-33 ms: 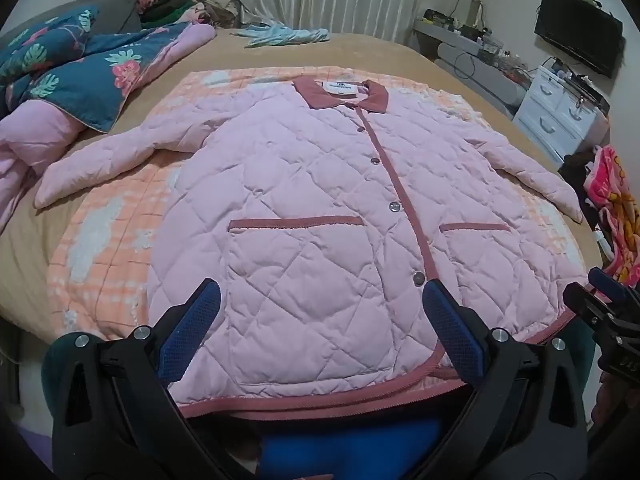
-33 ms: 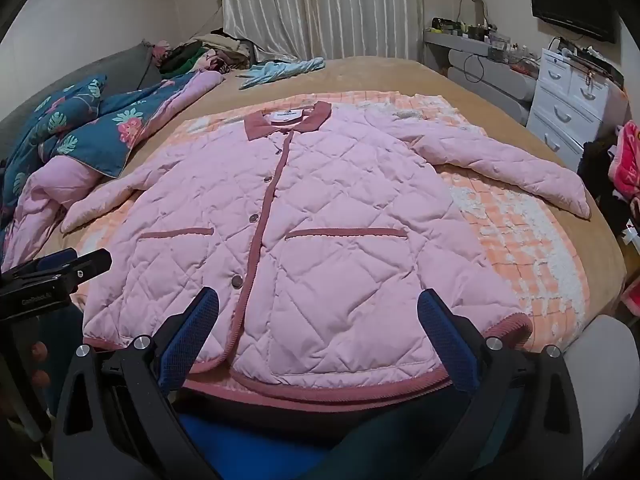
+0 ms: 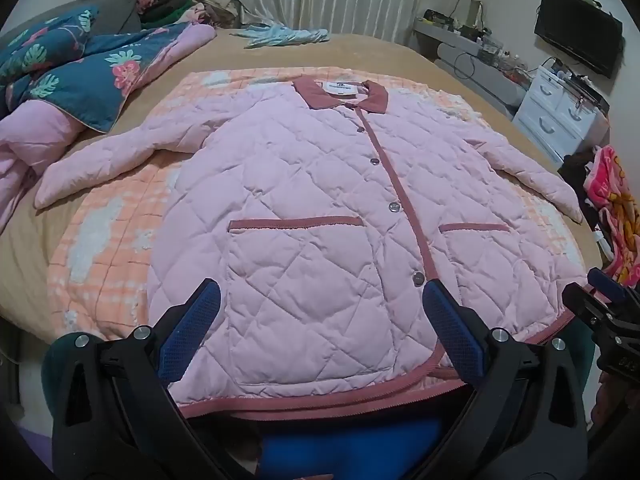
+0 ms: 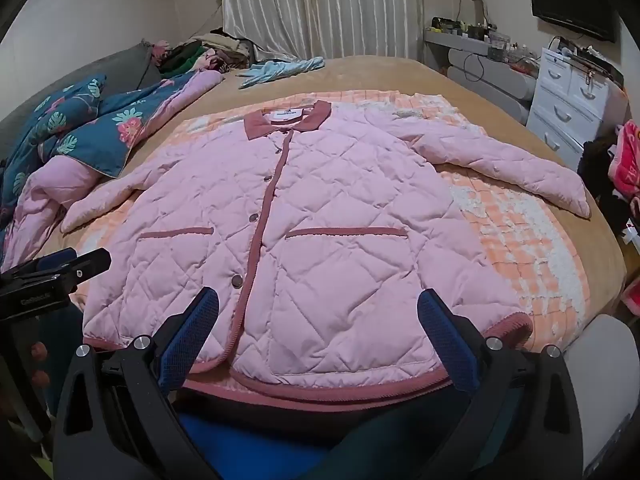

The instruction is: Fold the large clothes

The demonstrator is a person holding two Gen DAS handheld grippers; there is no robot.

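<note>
Progress: you are facing the jacket (image 3: 304, 216) lying flat, unfolded | left gripper (image 3: 320, 328), right gripper (image 4: 316, 328): both gaping wide, holding nothing | every fold remaining

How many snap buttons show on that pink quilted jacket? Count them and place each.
4, down the dusty-rose placket of the pink quilted jacket: near the collar, chest, pocket level, near the hem. The collar may hide another.

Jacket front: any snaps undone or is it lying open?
No, the pink quilted jacket lies flat on the bed with its placket closed from collar to hem.
</note>
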